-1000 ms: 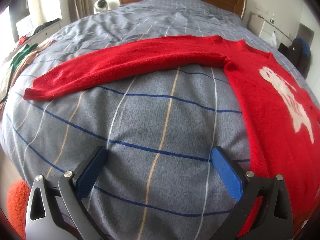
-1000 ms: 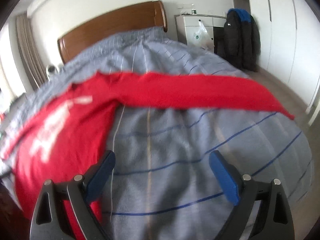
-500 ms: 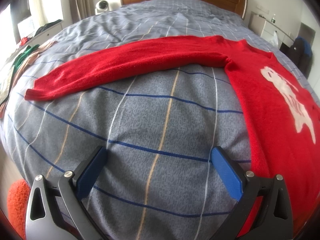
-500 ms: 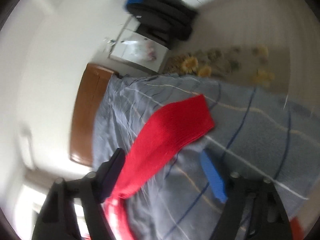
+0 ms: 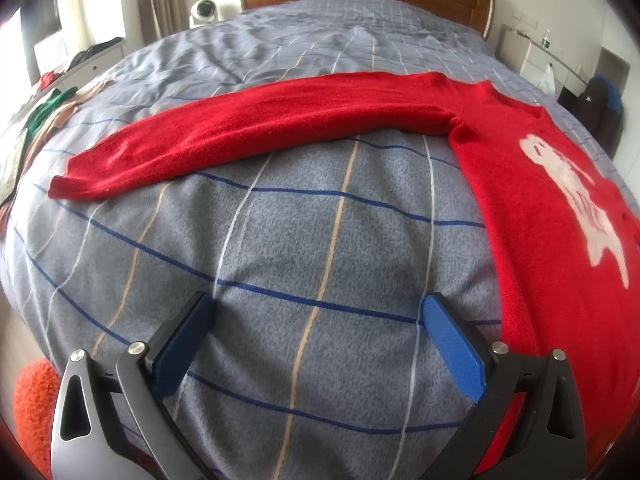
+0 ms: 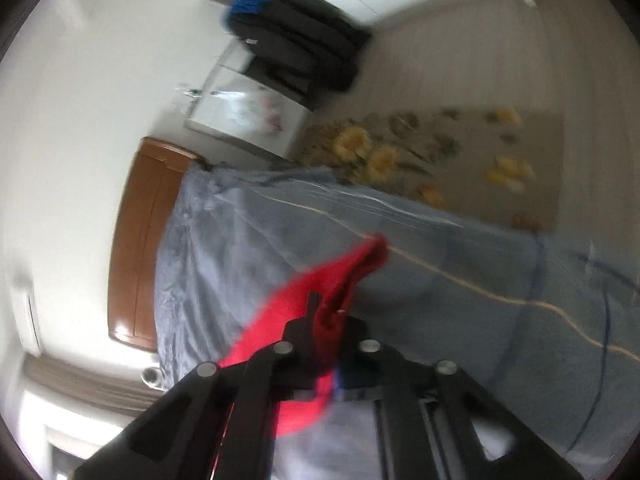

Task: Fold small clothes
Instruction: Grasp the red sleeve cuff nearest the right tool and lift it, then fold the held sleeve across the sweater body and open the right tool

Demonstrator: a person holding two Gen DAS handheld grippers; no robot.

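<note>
Pinching the sleeve (image 6: 316,300) of the red sweater (image 5: 560,216) spread on the bed (image 5: 320,240), the right gripper (image 6: 324,316) should carry it flat across the chest, unbunched; the left gripper (image 5: 316,336) hovers wide, empty.

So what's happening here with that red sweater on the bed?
A person holding a gripper in each hand is starting to fold a red sweater laid out on a bed with a grey plaid cover. The right gripper has its jaws shut on the end of one sleeve and holds it raised off the cover. The left gripper hangs open above the bed, touching nothing, with the other sleeve lying flat ahead of it.
</note>
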